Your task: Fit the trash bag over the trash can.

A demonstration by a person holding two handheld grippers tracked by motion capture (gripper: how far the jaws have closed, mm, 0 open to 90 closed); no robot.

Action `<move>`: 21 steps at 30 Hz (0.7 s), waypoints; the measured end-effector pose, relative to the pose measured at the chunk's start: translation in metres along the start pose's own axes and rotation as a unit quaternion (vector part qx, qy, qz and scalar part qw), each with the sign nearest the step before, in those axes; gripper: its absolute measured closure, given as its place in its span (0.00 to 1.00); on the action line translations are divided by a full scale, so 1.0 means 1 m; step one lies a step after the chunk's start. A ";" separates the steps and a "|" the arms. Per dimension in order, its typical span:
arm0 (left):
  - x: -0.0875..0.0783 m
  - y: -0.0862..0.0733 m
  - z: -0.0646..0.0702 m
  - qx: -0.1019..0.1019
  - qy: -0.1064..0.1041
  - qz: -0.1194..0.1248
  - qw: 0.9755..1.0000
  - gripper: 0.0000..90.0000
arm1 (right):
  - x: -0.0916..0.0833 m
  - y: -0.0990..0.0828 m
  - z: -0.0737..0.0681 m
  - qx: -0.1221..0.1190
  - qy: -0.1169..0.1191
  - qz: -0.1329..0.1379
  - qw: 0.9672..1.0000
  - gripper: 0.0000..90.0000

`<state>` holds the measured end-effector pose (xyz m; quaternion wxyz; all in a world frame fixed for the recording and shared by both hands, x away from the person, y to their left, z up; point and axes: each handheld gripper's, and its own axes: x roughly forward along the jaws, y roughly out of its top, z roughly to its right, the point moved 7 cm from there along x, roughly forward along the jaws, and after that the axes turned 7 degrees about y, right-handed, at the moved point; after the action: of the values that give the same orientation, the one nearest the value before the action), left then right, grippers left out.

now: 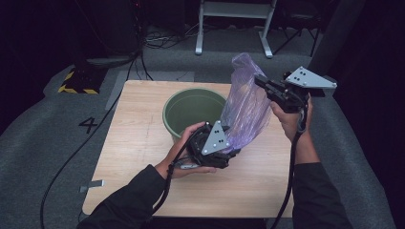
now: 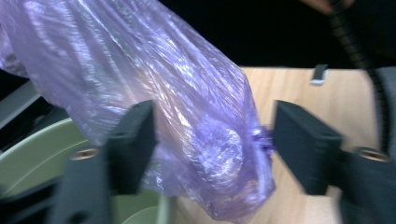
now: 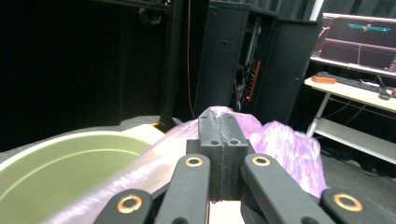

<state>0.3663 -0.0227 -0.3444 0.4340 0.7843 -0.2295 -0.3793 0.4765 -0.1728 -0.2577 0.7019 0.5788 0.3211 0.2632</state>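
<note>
Two tools work: right tool (image 1: 260,81) pinches the crinkly purple plastic bag (image 1: 246,107) aloft, its lower end between the spread left tool (image 2: 210,149).

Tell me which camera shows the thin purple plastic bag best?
The high view: the thin purple plastic bag hangs whole beside the green bucket. The left gripper view shows its blurred lower end between open jaws; the right gripper view, its pinched top.

Left gripper (image 1: 228,151) jaws apart; right gripper (image 1: 260,81) jaws pressed together, raised.
</note>
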 end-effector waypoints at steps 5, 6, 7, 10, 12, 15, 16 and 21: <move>-0.005 -0.003 -0.014 0.007 0.022 0.006 1.000 0.79 | -0.003 0.001 -0.003 -0.003 0.010 0.007 1.000 1.00; -0.007 -0.003 -0.017 0.012 0.032 0.005 0.999 0.84 | -0.003 0.001 -0.004 -0.003 0.014 0.009 1.000 1.00; -0.008 -0.003 -0.021 0.012 0.041 0.005 0.999 0.90 | -0.004 0.001 -0.005 -0.002 0.016 0.010 1.000 1.00; -0.013 -0.006 -0.034 0.016 0.066 0.002 0.998 0.99 | -0.003 -0.001 -0.006 0.001 0.026 0.012 1.000 1.00; -0.015 -0.008 -0.040 0.013 0.068 0.000 0.998 1.00 | -0.001 -0.004 -0.008 0.005 0.030 0.011 0.999 1.00; -0.019 -0.014 -0.051 0.014 0.079 -0.009 0.997 1.00 | 0.001 -0.007 -0.012 0.006 0.036 0.009 0.999 1.00; -0.020 -0.016 -0.055 0.014 0.082 -0.009 0.996 1.00 | 0.001 -0.008 -0.014 0.006 0.043 0.010 0.999 0.98; -0.028 -0.027 -0.072 0.016 0.095 -0.021 0.995 1.00 | 0.003 -0.014 -0.021 0.006 0.056 0.005 0.998 0.85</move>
<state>0.4072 0.0467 -0.3325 0.4328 0.8284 -0.1766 -0.3087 0.4631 -0.1598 -0.2741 0.6780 0.5693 0.3584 0.2964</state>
